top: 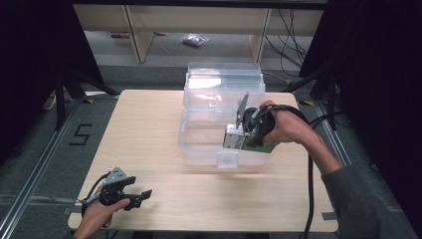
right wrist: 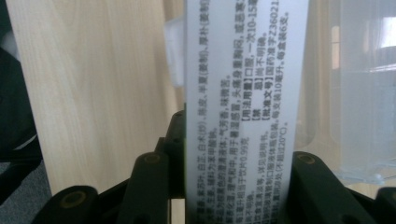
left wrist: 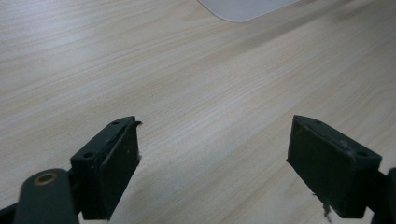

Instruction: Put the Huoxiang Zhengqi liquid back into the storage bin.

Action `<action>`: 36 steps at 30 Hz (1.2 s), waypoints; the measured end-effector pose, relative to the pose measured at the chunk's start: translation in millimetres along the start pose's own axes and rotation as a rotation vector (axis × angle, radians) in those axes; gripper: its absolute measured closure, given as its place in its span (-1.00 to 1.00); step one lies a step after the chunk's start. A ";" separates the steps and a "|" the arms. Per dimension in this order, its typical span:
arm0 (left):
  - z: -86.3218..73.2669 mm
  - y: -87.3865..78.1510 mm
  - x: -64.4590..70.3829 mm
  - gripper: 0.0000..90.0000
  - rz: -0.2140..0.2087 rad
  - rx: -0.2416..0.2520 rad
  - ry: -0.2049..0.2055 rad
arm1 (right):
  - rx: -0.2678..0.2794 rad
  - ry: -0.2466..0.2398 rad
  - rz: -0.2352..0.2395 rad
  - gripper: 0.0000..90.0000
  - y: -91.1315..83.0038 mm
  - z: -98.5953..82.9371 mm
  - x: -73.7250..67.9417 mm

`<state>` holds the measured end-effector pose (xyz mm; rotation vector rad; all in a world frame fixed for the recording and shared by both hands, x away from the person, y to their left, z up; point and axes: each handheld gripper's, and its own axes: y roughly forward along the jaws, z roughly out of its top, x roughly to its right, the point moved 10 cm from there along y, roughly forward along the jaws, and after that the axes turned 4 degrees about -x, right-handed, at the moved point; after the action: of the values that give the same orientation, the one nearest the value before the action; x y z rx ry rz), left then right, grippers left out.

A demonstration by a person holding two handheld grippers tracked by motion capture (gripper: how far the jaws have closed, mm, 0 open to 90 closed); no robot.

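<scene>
A clear plastic storage box (top: 199,144) stands open on the wooden table, its lid tipped up behind it. Over the box's front right part my right gripper (top: 247,137) is shut on a white and green medicine carton (top: 234,137). In the right gripper view the carton (right wrist: 243,102) rises upright between the two black jaws, its white face covered in small printed text. My left gripper (top: 142,195) rests near the table's front left corner, held in a hand. In the left gripper view my left gripper (left wrist: 212,158) stands open over bare wood, nothing between the pads.
The wooden table (top: 149,129) has bare room left of the box and along the front edge. A corner of the clear box (left wrist: 243,9) shows at the top of the left gripper view. Black cables trail from the right hand. Shelving legs stand on the floor beyond.
</scene>
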<state>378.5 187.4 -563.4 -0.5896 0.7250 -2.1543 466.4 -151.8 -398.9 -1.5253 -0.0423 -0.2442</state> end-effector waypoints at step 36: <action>0.4 -0.3 -0.4 -0.65 -0.002 0.007 -0.001 | -0.026 0.002 0.068 0.44 64.0 -11.8 49.4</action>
<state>378.8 187.7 -563.0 -0.5876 0.7164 -2.1570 524.8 -168.2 -453.6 -1.5490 0.0144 -0.1932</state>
